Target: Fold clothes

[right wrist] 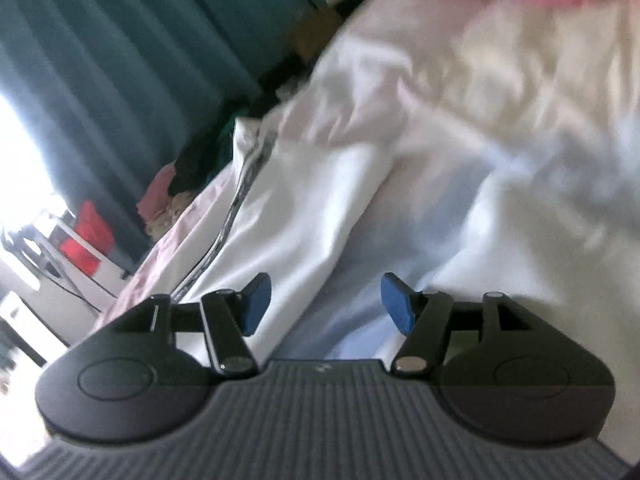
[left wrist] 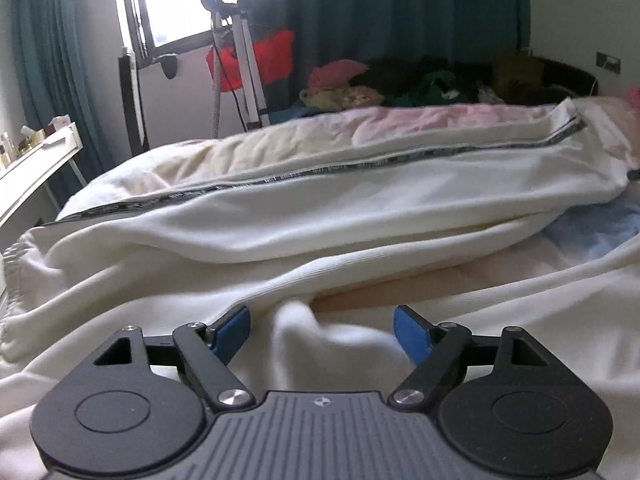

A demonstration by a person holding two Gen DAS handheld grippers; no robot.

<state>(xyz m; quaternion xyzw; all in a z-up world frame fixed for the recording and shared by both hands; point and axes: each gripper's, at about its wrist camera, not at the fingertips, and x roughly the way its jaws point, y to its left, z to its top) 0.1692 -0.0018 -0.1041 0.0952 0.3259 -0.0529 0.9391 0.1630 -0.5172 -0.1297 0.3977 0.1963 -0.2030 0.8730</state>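
White track trousers [left wrist: 328, 208] with a dark side stripe [left wrist: 360, 164] lie stretched across the bed; the elastic waistband [left wrist: 16, 276] is at the left edge. My left gripper [left wrist: 322, 334] is open low over a raised fold of the white cloth, blue pads [left wrist: 230, 334] on either side of it. In the tilted, blurred right wrist view, the same trousers [right wrist: 304, 216] and stripe [right wrist: 236, 204] run away from my right gripper [right wrist: 324, 304], which is open just above the pale blue sheet [right wrist: 360, 280] with nothing between its fingers.
A heap of mixed clothes [left wrist: 420, 84] sits at the far side of the bed. A garment steamer stand [left wrist: 236, 60] with a red item is by the window. A white shelf [left wrist: 36, 156] with small bottles is at left. Teal curtains [left wrist: 380, 8] hang behind.
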